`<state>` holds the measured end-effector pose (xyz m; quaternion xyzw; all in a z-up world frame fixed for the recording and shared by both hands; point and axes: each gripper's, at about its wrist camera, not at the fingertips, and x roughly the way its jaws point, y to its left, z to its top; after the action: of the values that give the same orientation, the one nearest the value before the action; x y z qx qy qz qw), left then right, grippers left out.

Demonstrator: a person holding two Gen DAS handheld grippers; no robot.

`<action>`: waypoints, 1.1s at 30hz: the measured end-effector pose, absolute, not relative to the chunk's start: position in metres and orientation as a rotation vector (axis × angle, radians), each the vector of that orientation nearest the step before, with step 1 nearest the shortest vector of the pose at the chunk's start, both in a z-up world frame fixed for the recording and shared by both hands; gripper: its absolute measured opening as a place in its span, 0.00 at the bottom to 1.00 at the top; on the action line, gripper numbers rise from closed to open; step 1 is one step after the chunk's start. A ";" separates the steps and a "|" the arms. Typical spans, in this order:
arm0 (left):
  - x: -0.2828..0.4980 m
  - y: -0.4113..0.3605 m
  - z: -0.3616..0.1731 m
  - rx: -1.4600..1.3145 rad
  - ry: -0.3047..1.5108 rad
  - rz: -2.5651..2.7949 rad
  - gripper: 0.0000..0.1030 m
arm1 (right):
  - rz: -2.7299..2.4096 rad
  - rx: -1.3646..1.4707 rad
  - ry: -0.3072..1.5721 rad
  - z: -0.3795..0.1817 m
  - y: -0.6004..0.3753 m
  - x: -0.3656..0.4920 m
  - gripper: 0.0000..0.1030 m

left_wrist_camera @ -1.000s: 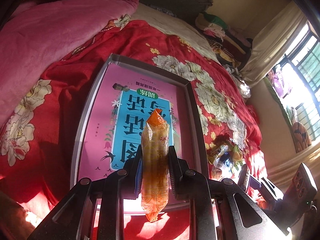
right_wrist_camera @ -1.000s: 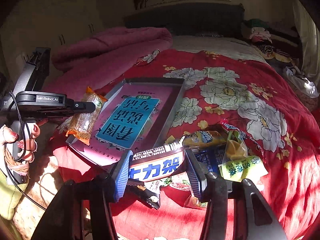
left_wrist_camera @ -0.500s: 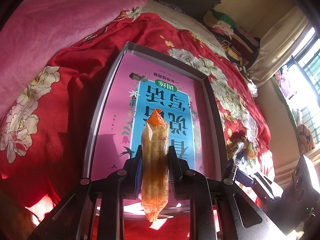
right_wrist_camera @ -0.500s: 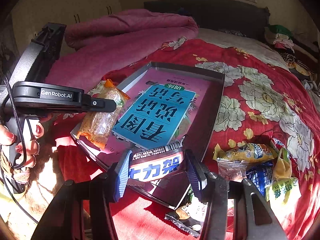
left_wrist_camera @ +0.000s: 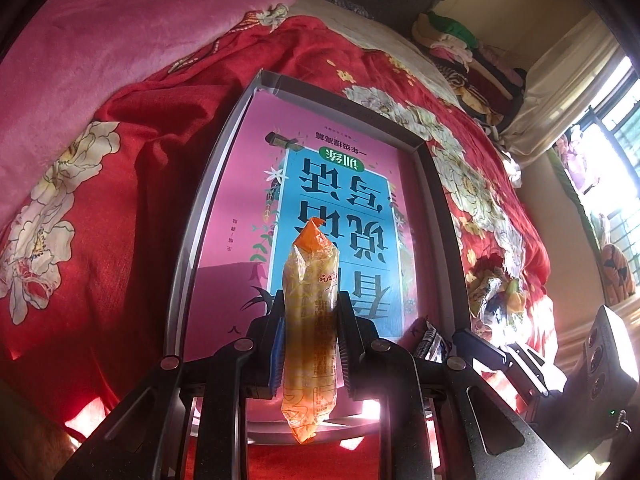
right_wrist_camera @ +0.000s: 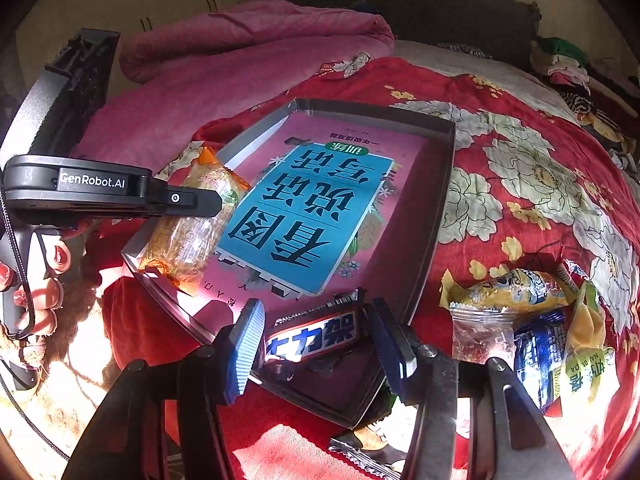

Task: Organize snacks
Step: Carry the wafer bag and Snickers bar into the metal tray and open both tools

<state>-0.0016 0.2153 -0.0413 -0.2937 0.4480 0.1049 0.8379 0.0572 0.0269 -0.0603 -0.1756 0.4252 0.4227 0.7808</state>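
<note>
A: State the condition of each claw.

B: The left claw (left_wrist_camera: 310,300) is clamped on the orange-and-yellow translucent plastic snack packet (left_wrist_camera: 310,264). The right claw (right_wrist_camera: 316,312) has just been opening. The dark-wrapped chocolate bar with white lettering (right_wrist_camera: 316,334) lies between its pads, and a gap shows at each end, so I judge the bar no longer gripped.

A: Where are both items relative to the shallow grey rectangular tray (right_wrist_camera: 436,216)?

B: The bar sits at the near end, inside the rim, its long axis running from pad to pad. The packet hangs over the near-left corner, its long axis roughly along the left wall, beside the pink-and-blue book (right_wrist_camera: 308,208) lining the tray. I cannot tell whether it touches.

A: What does the next move turn on?

B: Probably the packet's position: it is already above the tray, so the left claw is placed to release it there.
</note>
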 end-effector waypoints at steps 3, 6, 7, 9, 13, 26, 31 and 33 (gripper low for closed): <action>-0.002 0.216 -0.042 -0.627 0.948 0.222 0.22 | 0.915 -0.368 0.923 -0.059 0.025 0.058 0.53; -0.001 0.217 -0.043 -0.628 0.952 0.226 0.23 | 0.919 -0.356 0.921 -0.056 0.022 0.057 0.56; -0.002 0.218 -0.043 -0.629 0.953 0.227 0.23 | 0.919 -0.355 0.919 -0.055 0.021 0.057 0.56; -0.001 0.218 -0.043 -0.628 0.955 0.230 0.26 | 0.919 -0.348 0.917 -0.053 0.019 0.057 0.56; -0.002 0.218 -0.042 -0.620 0.954 0.242 0.36 | 0.915 -0.332 0.910 -0.050 0.015 0.058 0.57; -0.003 0.212 -0.018 -0.595 0.900 0.234 0.51 | 0.894 -0.277 0.891 -0.040 -0.002 0.064 0.59; -0.001 0.202 -0.010 -0.575 0.889 0.209 0.64 | 0.877 -0.257 0.874 -0.034 -0.011 0.066 0.60; -0.001 0.198 -0.006 -0.565 0.884 0.201 0.64 | 0.870 -0.247 0.868 -0.031 -0.015 0.068 0.61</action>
<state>-0.0009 0.1985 -0.0061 -0.2693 0.4211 0.0958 0.8608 0.0676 -0.0145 -0.0310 -0.1153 0.4063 0.4072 0.8098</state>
